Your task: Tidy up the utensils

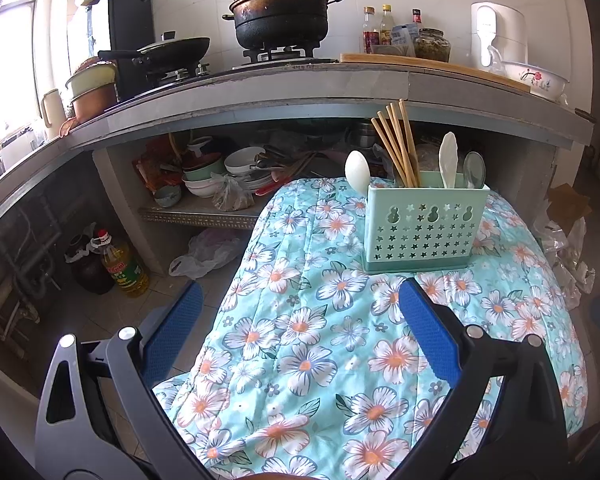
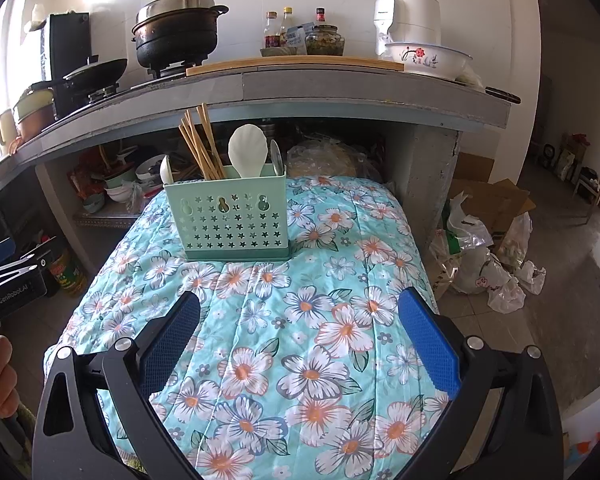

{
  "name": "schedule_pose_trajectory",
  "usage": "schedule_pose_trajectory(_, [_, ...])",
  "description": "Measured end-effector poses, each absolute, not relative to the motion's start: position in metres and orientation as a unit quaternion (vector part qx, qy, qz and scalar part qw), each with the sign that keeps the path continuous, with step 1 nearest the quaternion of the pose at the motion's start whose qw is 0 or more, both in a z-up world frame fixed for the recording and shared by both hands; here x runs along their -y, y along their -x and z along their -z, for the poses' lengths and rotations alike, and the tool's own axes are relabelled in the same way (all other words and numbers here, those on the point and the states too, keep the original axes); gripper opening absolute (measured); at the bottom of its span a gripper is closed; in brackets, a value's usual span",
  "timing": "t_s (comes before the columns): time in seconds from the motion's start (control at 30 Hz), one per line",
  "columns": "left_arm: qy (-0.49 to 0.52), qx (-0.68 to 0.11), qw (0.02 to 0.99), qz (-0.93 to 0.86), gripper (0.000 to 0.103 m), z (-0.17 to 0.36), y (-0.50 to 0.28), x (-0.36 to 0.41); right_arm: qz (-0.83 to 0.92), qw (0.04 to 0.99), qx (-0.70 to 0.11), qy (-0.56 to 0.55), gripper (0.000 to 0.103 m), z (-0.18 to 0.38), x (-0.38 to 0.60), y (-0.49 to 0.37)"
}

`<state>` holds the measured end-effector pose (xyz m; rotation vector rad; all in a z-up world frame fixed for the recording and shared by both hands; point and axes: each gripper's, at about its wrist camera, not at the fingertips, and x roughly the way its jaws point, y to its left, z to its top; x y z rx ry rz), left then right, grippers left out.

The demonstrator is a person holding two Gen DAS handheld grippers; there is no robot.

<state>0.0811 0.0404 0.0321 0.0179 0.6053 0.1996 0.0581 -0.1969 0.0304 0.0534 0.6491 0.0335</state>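
A mint-green perforated utensil holder [image 1: 422, 226] [image 2: 234, 218] stands upright on a floral quilted cloth [image 1: 320, 340] [image 2: 300, 320]. In it stand several wooden chopsticks [image 1: 396, 144] [image 2: 202, 146], a white rice paddle [image 1: 447, 159] [image 2: 247, 151], a white spoon [image 1: 357, 169] [image 2: 166, 170] and a metal spoon [image 1: 474, 169] [image 2: 276, 158]. My left gripper [image 1: 300, 296] is open, short of the holder and to its left, with nothing between its blue pads. My right gripper [image 2: 300, 300] is open too, in front of the holder and a little to its right, holding nothing.
Behind the cloth runs a grey concrete counter [image 1: 300, 88] [image 2: 340, 84] with a black pot [image 1: 280, 12], a pan [image 1: 172, 50], bottles [image 2: 292, 30] and a flowered bowl [image 2: 428, 58]. Dishes [image 1: 228, 172] crowd the shelf below. An oil bottle [image 1: 122, 266] and plastic bags [image 2: 484, 264] sit on the floor.
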Motion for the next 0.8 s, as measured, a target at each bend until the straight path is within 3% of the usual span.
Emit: schedule_pose_trajectory(0.8, [-0.01,-0.3,0.949,-0.095,0.095,-0.0327,-0.0811,-0.0387,-0.018,0.947,-0.32,-0.031,0.097,-0.0324,0.1968,-0.0577])
